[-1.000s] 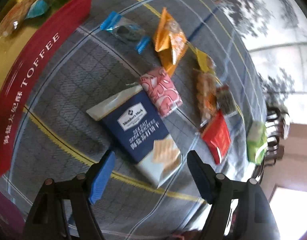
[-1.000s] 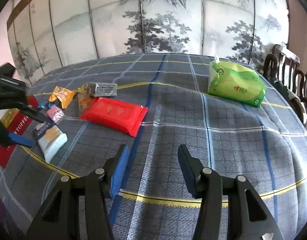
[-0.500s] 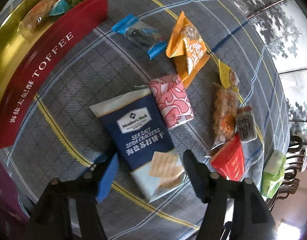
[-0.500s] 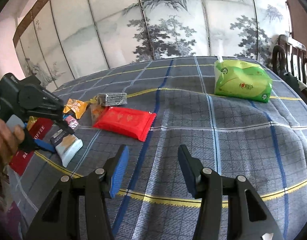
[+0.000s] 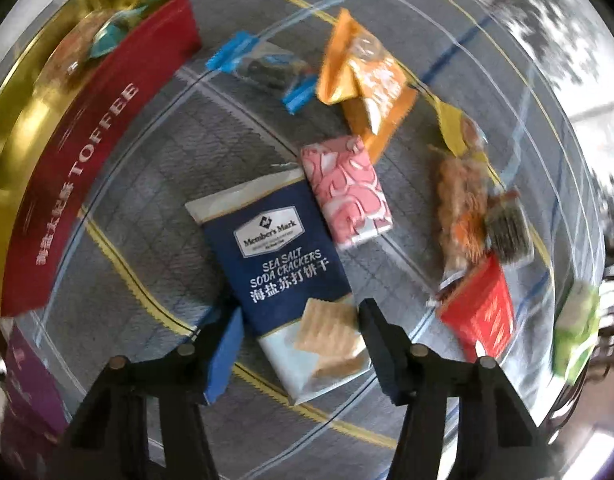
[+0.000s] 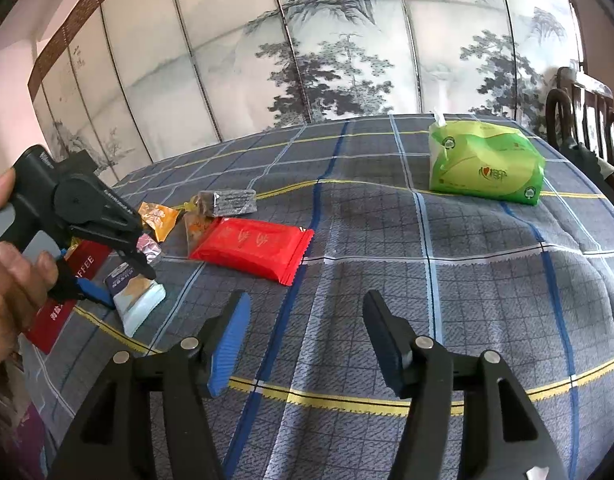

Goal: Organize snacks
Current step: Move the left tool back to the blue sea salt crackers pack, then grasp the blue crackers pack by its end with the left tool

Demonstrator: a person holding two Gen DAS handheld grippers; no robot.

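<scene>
A navy and white sea salt cracker packet (image 5: 285,276) lies on the plaid tablecloth. My left gripper (image 5: 301,338) is open, its two fingers either side of the packet's near end. A pink packet (image 5: 347,190), an orange packet (image 5: 367,84) and a blue-ended wrapper (image 5: 263,66) lie beyond it. A red and gold toffee tin (image 5: 87,160) stands open at the left with several sweets inside. My right gripper (image 6: 307,340) is open and empty above bare cloth. In its view the left gripper (image 6: 119,280) straddles the cracker packet (image 6: 137,300).
A red flat packet (image 6: 251,246), a dark bar (image 6: 231,202) and an orange-brown snack bag (image 5: 461,208) lie mid-table. A green tissue pack (image 6: 485,168) sits far right. Wooden chairs (image 6: 587,112) stand beyond the table edge. A painted folding screen stands behind.
My left gripper has come down and forward until its open fingers straddle the cracker packet's near end. My right gripper has tilted up slightly and stayed open.
</scene>
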